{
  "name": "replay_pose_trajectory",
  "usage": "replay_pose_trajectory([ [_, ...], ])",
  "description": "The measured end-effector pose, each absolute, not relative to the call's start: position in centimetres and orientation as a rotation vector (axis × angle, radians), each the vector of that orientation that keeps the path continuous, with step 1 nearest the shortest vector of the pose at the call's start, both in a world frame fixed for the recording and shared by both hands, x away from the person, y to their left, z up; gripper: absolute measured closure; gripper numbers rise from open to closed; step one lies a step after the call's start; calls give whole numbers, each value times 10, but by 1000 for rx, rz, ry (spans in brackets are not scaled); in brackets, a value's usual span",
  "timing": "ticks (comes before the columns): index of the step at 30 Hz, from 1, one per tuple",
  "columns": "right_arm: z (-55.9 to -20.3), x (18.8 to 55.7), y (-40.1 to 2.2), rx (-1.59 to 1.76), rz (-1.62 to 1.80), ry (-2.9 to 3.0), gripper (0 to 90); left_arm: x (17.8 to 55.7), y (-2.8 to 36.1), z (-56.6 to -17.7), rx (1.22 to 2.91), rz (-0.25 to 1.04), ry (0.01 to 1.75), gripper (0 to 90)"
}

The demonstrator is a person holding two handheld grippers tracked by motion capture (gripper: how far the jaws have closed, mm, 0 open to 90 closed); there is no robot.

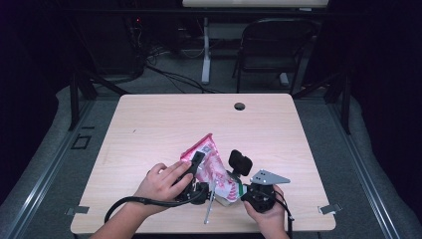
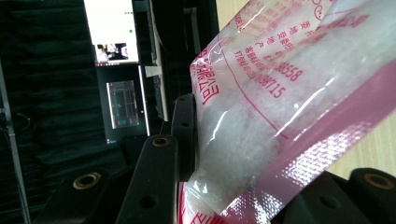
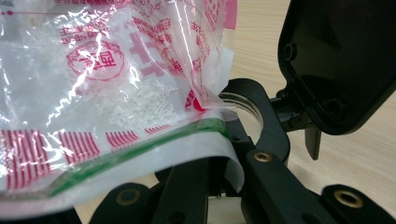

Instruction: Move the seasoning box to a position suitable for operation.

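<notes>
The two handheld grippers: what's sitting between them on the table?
A pink and clear plastic bag of white grains spans left gripper to right gripper, seen in the high view.

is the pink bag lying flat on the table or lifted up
Lifted: the pink bag slants up off the table, gripped between the left claw and right claw.

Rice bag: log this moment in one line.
rice bag: tilted over table | left gripper: shut on rice bag, upper part | right gripper: shut on rice bag, green-striped edge

One plastic bag (image 1: 211, 167), pink and clear, holding white grains; two grippers, left gripper (image 1: 198, 172) and right gripper (image 1: 238, 175); one table (image 1: 164, 124); one folding chair (image 1: 271, 47), dimly lit, possibly more behind.
</notes>
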State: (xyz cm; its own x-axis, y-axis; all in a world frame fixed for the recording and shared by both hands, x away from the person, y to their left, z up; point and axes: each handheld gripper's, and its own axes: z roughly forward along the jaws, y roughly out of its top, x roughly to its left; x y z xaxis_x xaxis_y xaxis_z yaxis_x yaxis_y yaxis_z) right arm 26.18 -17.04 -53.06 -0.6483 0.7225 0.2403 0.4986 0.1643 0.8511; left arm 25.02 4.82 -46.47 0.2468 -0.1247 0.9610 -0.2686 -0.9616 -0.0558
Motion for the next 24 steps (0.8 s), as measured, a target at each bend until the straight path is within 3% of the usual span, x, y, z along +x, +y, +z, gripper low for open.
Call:
replay_pose_trajectory([
  [24, -532, 265, -170, 1190, 1470, 2225, 899, 249, 45, -463, 2357, 1824, -384, 739],
])
